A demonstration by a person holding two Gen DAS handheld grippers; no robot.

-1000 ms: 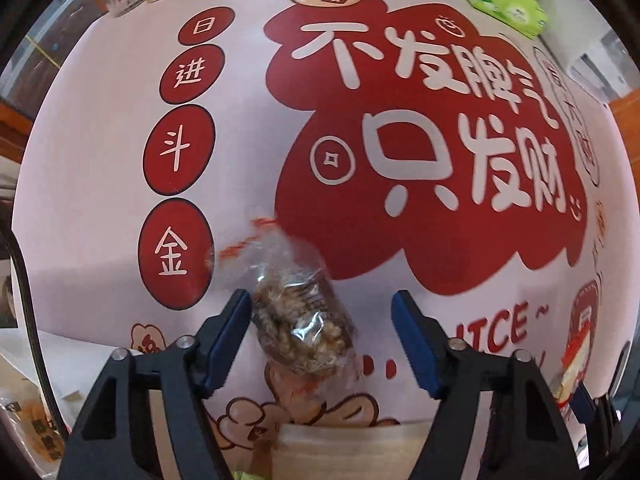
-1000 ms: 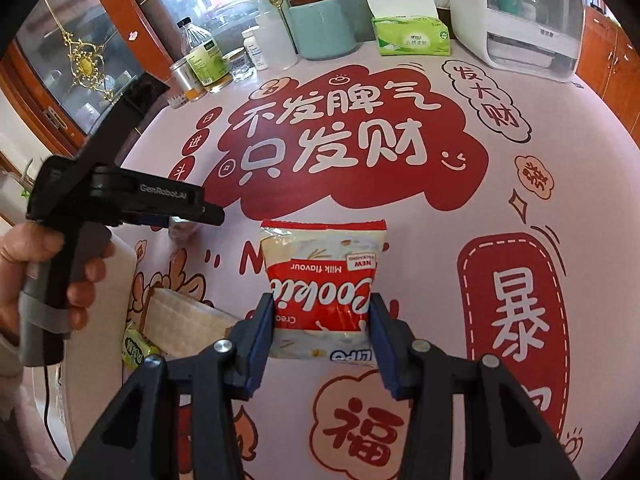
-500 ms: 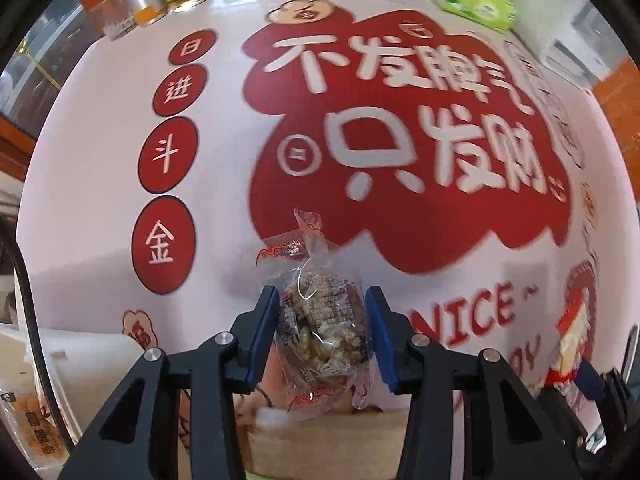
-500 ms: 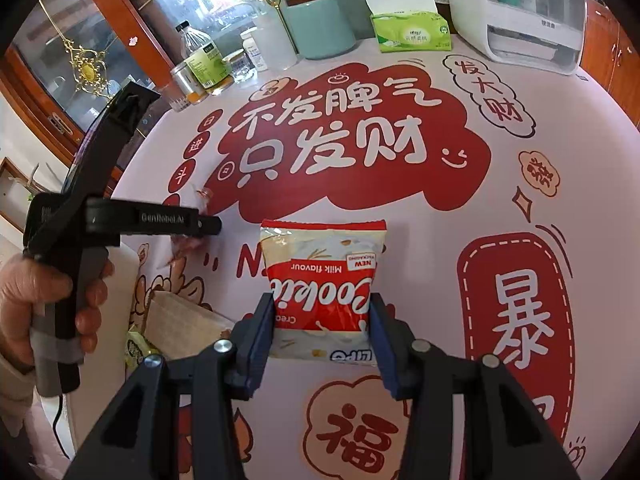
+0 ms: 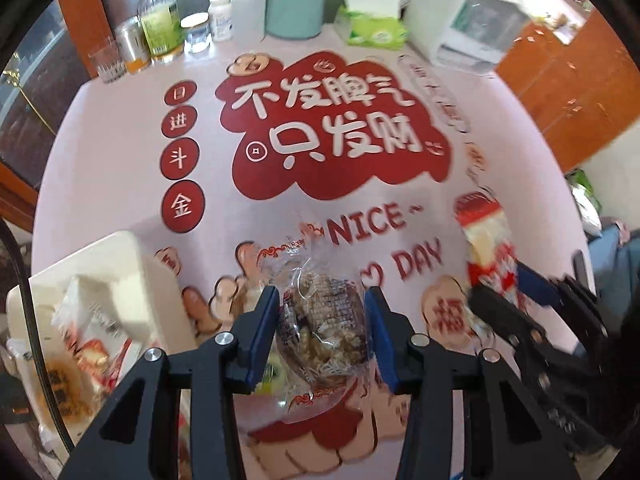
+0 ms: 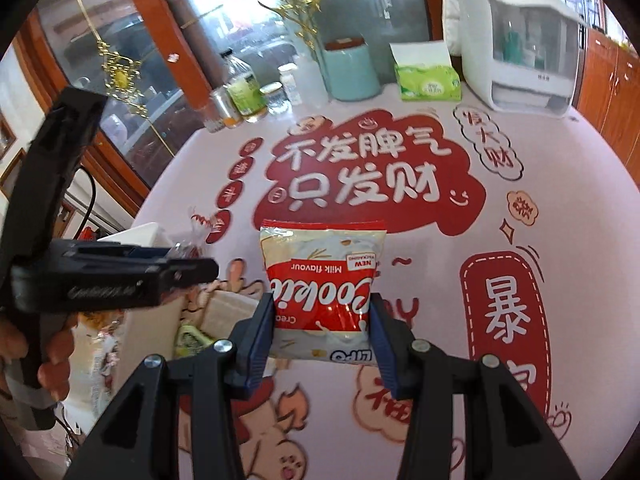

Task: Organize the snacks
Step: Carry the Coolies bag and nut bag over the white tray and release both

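Observation:
My left gripper is shut on a clear packet of brown nut brittle and holds it above the table. My right gripper is shut on a red and white Cookie snack bag, also lifted off the table. The right gripper and its bag show at the right of the left wrist view. The left gripper body shows at the left of the right wrist view, with the packet's top sticking up. A white bin holding several snack packets stands at the lower left.
A beige box with a green packet sits beside the white bin. Bottles and jars, a teal canister, a green tissue pack and a white appliance line the table's far edge.
My left gripper closed on the nut brittle packet, lifted it and drew back toward the white bin. My right gripper raised the cookie bag off the table.

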